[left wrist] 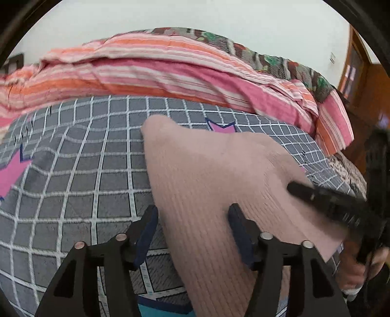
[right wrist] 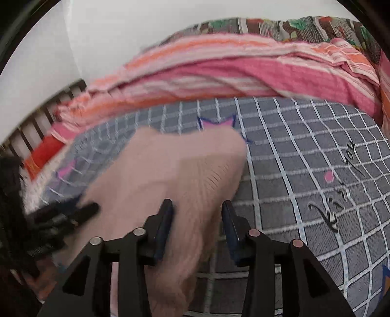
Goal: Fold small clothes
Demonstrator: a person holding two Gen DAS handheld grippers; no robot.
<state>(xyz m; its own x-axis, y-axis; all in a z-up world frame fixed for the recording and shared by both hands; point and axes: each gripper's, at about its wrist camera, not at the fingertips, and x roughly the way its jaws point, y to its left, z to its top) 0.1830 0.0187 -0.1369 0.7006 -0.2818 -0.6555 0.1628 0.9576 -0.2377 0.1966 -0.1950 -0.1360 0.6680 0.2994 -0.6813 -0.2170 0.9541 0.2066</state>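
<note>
- The pale pink ribbed garment (left wrist: 207, 175) lies on the grey checked bedsheet (left wrist: 73, 170). Its long axis runs from the near edge of the bed toward the striped blanket (left wrist: 146, 65), ending in a rounded tip just short of it.
- Its near end is cut off by the bottom of both views, and motion blur softens its edges, so its full shape cannot be told.
- It covers most of a pink star print (left wrist: 221, 126) on the sheet.
- The left gripper (left wrist: 192, 212) has its jaws apart, the garment's left border passing between them with neither pad pressing it.
- The right gripper (right wrist: 197, 207) is also parted, straddling the garment's right side without clamping; in the left view it is a dark blur over that edge.
- Beyond the blanket a patterned quilt (right wrist: 280, 26) meets the white wall (left wrist: 195, 14).
</note>
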